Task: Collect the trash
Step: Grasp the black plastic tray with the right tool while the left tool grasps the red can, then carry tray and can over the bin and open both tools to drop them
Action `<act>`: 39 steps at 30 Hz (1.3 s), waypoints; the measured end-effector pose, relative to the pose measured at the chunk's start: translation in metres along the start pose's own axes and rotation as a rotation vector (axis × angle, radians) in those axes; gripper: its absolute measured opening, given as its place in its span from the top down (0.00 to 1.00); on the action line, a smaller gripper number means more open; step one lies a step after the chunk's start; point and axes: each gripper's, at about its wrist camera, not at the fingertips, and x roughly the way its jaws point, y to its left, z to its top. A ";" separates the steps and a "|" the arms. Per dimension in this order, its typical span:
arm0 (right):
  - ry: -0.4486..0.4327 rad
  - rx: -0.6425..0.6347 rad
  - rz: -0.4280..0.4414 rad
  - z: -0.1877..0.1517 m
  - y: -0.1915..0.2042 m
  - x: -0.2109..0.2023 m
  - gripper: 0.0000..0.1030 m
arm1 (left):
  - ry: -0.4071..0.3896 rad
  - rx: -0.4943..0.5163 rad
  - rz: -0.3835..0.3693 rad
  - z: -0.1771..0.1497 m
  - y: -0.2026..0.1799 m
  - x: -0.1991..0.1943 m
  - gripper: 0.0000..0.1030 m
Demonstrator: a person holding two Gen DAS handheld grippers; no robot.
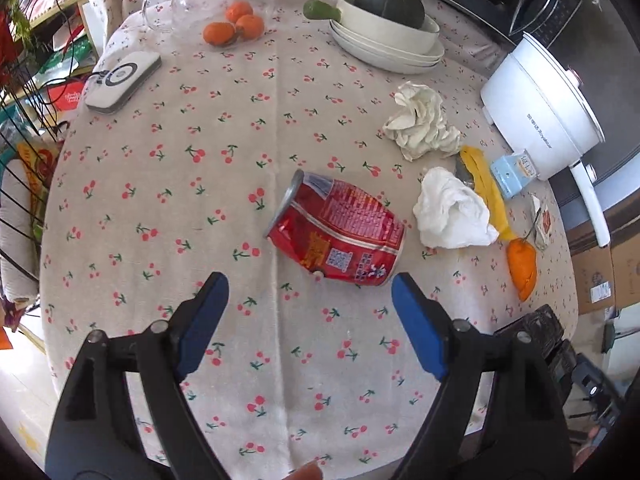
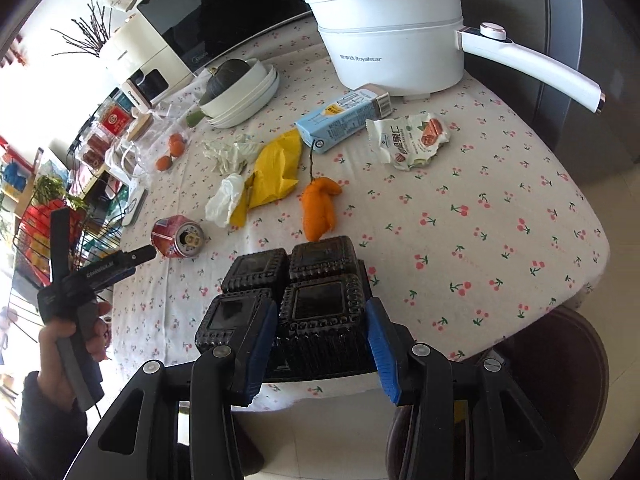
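Observation:
A dented red can (image 1: pixel 340 236) lies on its side on the cherry-print tablecloth (image 1: pixel 200 184), just beyond my open left gripper (image 1: pixel 310 292); the can also shows in the right wrist view (image 2: pixel 178 237). My right gripper (image 2: pixel 322 320) is shut on a black plastic compartment tray (image 2: pixel 296 292) at the table's near edge. Other trash lies around: white crumpled tissue (image 1: pixel 452 212), cream crumpled paper (image 1: pixel 420 122), a yellow wrapper (image 2: pixel 278 170), a blue drink carton (image 2: pixel 340 120), a snack packet (image 2: pixel 412 140) and orange peel (image 2: pixel 318 208).
A white electric pot (image 2: pixel 396 40) stands at the far right. Stacked plates with a squash (image 1: pixel 388 24), three tangerines (image 1: pixel 236 24), a glass jug (image 1: pixel 200 0) and a white device (image 1: pixel 124 78) sit at the back. A wire rack (image 1: pixel 16 128) stands left of the table.

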 end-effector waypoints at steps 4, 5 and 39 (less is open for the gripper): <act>0.049 -0.037 -0.030 -0.007 0.001 0.018 0.83 | 0.003 -0.118 -0.001 0.011 -0.008 0.012 0.19; 0.063 -0.039 -0.045 -0.008 0.001 0.024 0.83 | 0.002 -0.148 0.011 0.014 -0.009 0.015 0.19; 0.144 -0.050 -0.010 -0.005 0.022 0.063 0.53 | 0.087 0.121 0.051 -0.032 -0.008 0.008 0.36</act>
